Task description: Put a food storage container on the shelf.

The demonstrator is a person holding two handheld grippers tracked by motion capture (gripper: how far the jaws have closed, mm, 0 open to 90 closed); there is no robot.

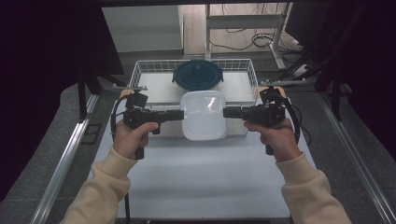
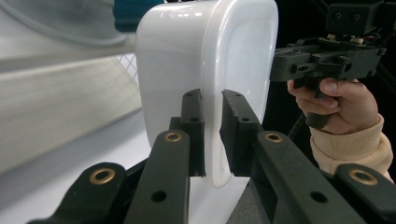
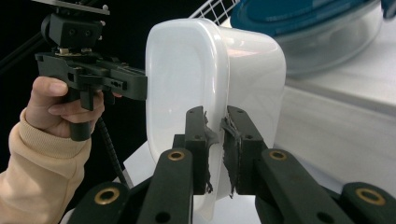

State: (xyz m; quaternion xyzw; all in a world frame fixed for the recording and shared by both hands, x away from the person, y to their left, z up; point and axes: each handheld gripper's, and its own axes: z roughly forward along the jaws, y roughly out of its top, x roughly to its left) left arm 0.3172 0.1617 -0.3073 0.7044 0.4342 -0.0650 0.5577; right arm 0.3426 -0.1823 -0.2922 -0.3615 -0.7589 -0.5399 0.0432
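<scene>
One white container [image 1: 204, 121], and it is up in the air above the table [image 1: 196, 177], carried flat between two grippers. The left gripper [image 1: 180, 115] is clamped on its left rim, the right gripper [image 1: 227, 112] clamped on its right rim, jaws drawn in tight on the thin edge on both sides. In the left gripper view the two black pads pinch the rim of the white container [image 2: 205, 93] from either face, and the other hand [image 2: 341, 105] is there across from it with its own gripper. Same story in the right gripper view: two pads squeezing the rim of the container [image 3: 210, 88].

Count the rest: one wire basket [image 1: 140, 70] standing at the far end of the table, and one round bowl with a dark blue lid [image 1: 198, 74] sitting inside it, just behind the lifted container. Two cream sleeves [image 1: 100, 186] come in from the near side, one hand on each gripper.
</scene>
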